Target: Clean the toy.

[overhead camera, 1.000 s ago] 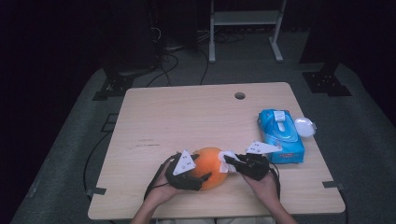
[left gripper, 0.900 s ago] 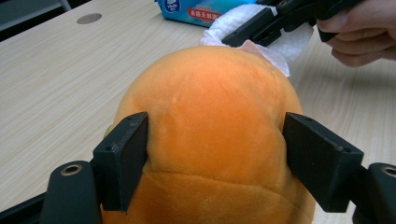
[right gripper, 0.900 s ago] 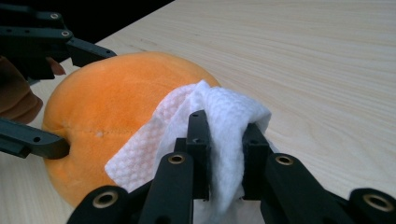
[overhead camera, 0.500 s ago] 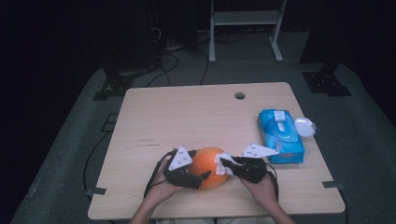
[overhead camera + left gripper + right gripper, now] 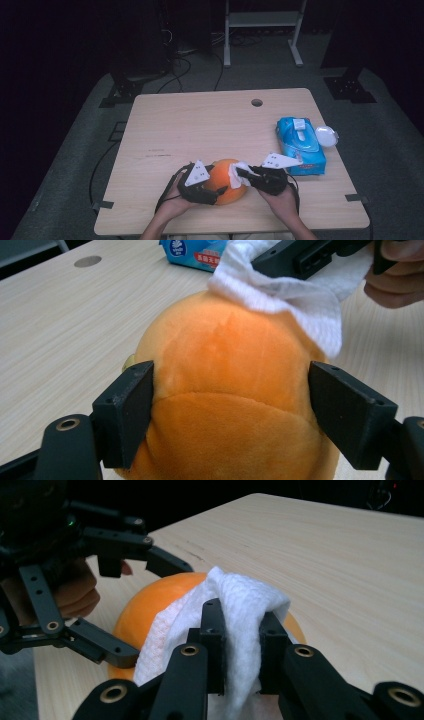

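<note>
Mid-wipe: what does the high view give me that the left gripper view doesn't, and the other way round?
High view adds: the whole table, its cable hole, and a white round cap beside the pack. Left gripper view adds: the left gripper up close, its jaws, which have just been closing, pressing the orange plush toy on both sides. Both: the toy, blue wipes pack, right gripper shut on a white wipe.

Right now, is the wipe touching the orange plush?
Touching. The left gripper view shows the wipe lying on top of the plush, no gap between them.
</note>
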A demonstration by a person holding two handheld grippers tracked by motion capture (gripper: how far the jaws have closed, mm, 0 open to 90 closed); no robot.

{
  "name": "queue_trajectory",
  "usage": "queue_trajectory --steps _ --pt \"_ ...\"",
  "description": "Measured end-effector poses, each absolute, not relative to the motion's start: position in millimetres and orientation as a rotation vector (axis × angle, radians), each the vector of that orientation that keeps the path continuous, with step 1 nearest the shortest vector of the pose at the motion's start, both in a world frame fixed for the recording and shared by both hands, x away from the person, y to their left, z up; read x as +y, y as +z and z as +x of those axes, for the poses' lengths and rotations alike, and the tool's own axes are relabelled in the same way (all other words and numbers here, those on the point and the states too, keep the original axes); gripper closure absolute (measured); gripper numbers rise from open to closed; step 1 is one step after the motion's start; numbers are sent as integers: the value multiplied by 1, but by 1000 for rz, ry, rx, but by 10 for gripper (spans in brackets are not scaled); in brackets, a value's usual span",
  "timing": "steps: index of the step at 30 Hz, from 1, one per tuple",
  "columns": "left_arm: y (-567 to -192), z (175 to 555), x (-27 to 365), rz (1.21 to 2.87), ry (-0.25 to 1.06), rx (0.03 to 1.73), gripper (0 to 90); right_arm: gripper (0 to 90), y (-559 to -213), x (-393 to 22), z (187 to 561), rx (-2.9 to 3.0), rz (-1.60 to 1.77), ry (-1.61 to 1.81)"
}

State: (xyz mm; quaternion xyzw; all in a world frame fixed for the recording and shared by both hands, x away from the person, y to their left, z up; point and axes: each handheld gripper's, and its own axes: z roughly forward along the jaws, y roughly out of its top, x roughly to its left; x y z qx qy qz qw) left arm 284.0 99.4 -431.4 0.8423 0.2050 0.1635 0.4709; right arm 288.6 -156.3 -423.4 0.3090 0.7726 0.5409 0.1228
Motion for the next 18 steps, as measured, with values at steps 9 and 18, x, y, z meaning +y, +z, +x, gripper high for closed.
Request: queue_trajectory --steps 9,18 --pt "-434 288 99 2049 386 538 179 779 -430 -158 290 2250 929 1553" --pt "-428 291 108 2021 382 543 153 781 -432 -157 291 2263 919 1531"
